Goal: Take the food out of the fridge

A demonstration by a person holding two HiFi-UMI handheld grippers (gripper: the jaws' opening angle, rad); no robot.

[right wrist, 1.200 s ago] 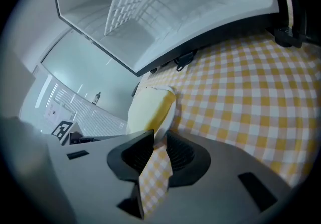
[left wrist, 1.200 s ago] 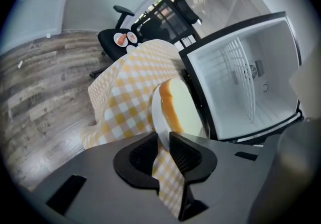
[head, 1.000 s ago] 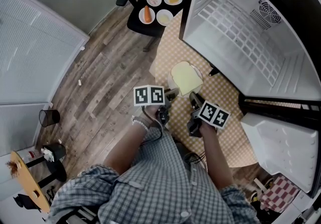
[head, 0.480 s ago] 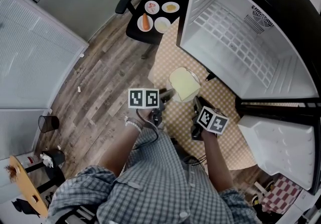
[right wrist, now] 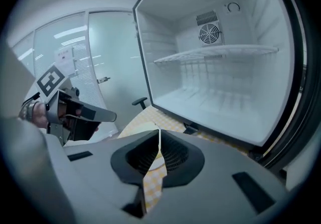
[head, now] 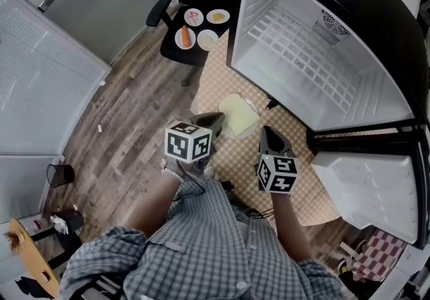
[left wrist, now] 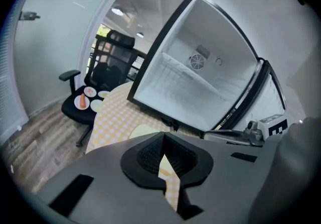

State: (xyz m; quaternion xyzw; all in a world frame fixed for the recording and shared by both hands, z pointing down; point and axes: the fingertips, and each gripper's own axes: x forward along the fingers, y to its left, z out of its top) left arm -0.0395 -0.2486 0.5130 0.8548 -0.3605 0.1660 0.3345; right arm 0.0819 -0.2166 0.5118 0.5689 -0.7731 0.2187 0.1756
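Fingers of the left gripper point(head: 209, 119) are pressed together with nothing between them. In the left gripper view only a thin slit shows where the dark pads meet. The right gripper point(head: 270, 138) has its fingers closed the same way, and they are empty as well. Both grippers are held side by side in the air, pointing forward and down, each with its marker cube towards the person's checked shirt point(head: 208, 245).

Just ahead of the two pairs of fingers, below them and between them, a pale yellow slice point(head: 235, 112) lies on a white plate point(head: 257, 111). The plate sits on a yellow checked cloth point(head: 218, 80) spread on the floor. Neither gripper touches the slice or the plate. Through the slit of each pair of fingers a strip of the slice and the cloth can be seen.

Ahead of the right fingers and off to their right, the fridge point(head: 269, 9) stands open, its white inside bare apart from a wire shelf point(head: 302, 50). Its door point(head: 366, 188) is swung out to the right of the right gripper.

Well ahead of the left fingers, beyond the far edge of the cloth, a black office chair point(head: 158, 11) carries four small plates on its seat. One of them holds a carrot point(head: 185, 37); what lies on the other three is too small to tell. To the left of the left fingers runs the wooden floor point(head: 127, 124).
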